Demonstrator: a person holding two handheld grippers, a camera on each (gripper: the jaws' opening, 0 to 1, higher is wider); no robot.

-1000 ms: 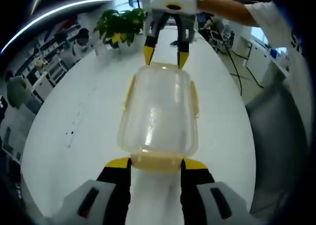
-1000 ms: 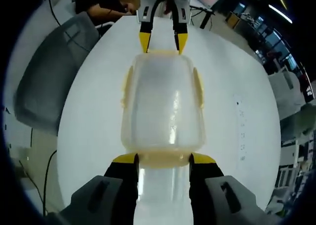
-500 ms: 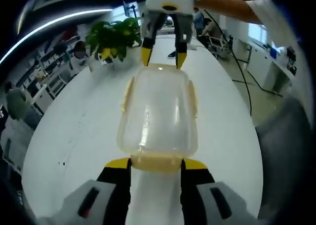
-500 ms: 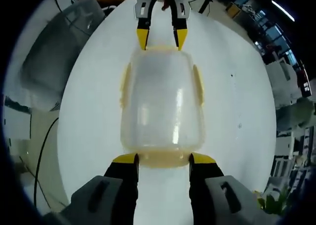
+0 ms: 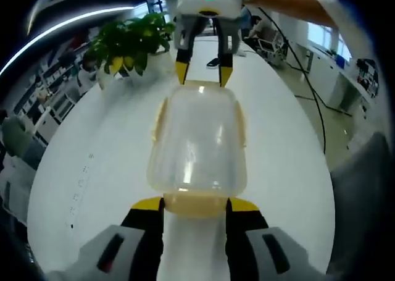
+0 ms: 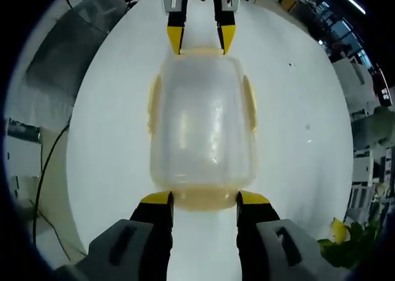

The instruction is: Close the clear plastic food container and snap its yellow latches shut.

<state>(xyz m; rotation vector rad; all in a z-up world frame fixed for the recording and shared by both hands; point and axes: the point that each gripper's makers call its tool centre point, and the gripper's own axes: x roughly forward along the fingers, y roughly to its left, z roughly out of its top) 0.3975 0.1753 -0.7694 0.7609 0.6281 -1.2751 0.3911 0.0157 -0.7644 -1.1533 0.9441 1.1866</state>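
Note:
The clear plastic food container point(image 5: 197, 139) lies lid-up over the white table point(image 5: 92, 157), held between both grippers. My left gripper point(image 5: 196, 205) is shut on the yellow latch at the container's near end. The right gripper point(image 5: 200, 74) grips the far end in the left gripper view. Yellow side latches point(image 5: 159, 117) lie flat against the long sides. In the right gripper view the same container point(image 6: 202, 120) runs lengthwise, my right gripper point(image 6: 202, 201) shut on its near yellow latch, and the left gripper point(image 6: 200, 40) clamps the far end.
A potted green plant point(image 5: 126, 43) stands at the table's far left; it also shows as a leafy plant point(image 6: 349, 244) at the lower right. A grey chair point(image 6: 68, 52) sits beyond the table edge. A person's arm point(image 5: 290, 0) reaches in behind the right gripper.
Both views have swung around over the table: the plant slid left in the left gripper view and entered the right gripper view. The container stays fixed between both grippers.

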